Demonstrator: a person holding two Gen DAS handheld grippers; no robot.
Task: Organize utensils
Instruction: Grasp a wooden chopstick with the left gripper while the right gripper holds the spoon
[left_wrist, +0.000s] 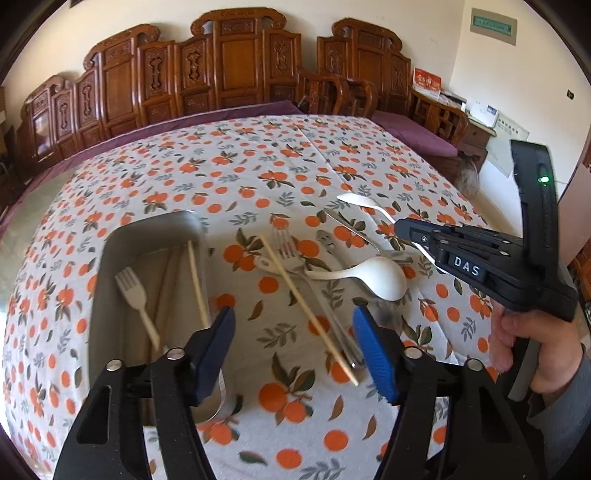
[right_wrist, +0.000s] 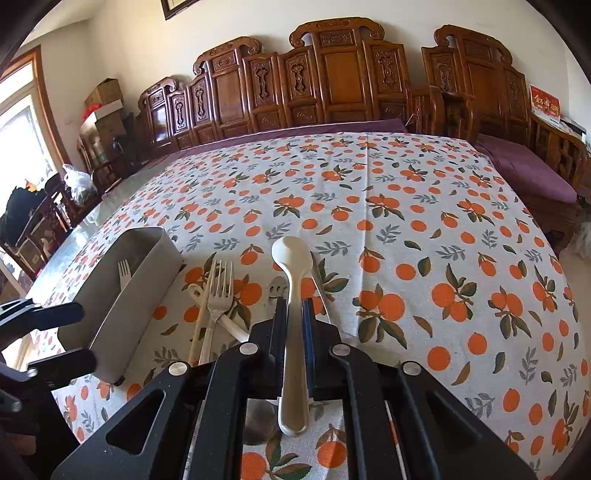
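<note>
The right gripper (right_wrist: 294, 317) is clamping a white spoon (right_wrist: 293, 295) by its handle, lifting it right of the grey tray (left_wrist: 110, 266). The left gripper (left_wrist: 293, 345) is hovering part-open, empty, just beside the tray, over a chopstick (left_wrist: 306, 310).

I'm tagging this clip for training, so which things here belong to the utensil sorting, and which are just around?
Job:
grey bin, holding a plastic fork
white spoon in the right gripper
loose chopstick
metal fork
left gripper

Just around:
carved wooden bench
purple cushion
red box
</note>
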